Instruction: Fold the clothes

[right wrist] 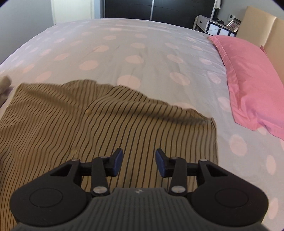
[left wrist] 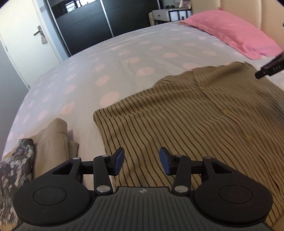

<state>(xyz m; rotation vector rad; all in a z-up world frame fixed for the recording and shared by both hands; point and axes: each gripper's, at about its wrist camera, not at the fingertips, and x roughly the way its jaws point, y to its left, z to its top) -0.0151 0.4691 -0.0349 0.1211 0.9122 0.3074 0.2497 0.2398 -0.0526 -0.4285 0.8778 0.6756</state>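
Observation:
A tan shirt with thin dark stripes (left wrist: 186, 120) lies spread on the bed, with small buttons along its middle; it also shows in the right wrist view (right wrist: 106, 124). My left gripper (left wrist: 141, 160) is open and empty, hovering over the shirt's near left part. My right gripper (right wrist: 138, 162) is open and empty over the shirt's near right part. A black part of the right gripper (left wrist: 271, 68) shows at the right edge of the left wrist view, near the shirt's far corner. The shirt looks blurred in places.
The bed (left wrist: 106, 74) has a grey cover with pale pink dots. A pink pillow (right wrist: 252, 85) lies at the head. A beige folded garment (left wrist: 53, 138) and a dark floral one (left wrist: 16, 165) sit left of the shirt. A dark wardrobe (left wrist: 88, 23) and a white nightstand (left wrist: 165, 15) stand beyond.

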